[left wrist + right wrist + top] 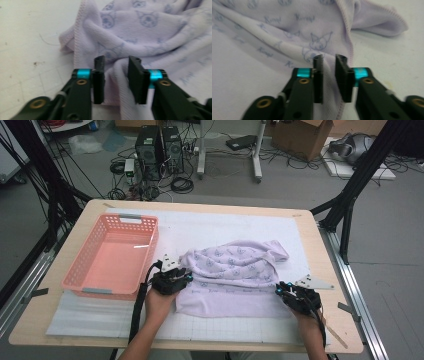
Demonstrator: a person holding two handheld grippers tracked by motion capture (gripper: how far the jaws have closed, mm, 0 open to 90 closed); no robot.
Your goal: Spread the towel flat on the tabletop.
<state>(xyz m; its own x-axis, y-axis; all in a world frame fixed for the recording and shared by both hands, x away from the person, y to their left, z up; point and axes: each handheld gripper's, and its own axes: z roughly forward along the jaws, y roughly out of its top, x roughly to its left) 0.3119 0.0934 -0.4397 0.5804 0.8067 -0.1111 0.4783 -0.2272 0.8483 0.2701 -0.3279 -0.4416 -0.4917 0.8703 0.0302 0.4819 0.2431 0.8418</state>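
towel (pixel 235 277), lilac with cat prints, lies bunched on the white mat (pixel 210 227), right of the pink basket (pixel 112 257). left gripper (pixel 172 279) sits at its near-left edge, right gripper (pixel 295 296) at its near-right corner. the gripper views show what the high view cannot: each pair of jaws pinches a fold of towel hem.

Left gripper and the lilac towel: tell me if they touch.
Touching. In the left gripper view, a fold of the lilac towel stands bunched between the left gripper jaws, pressing against them.
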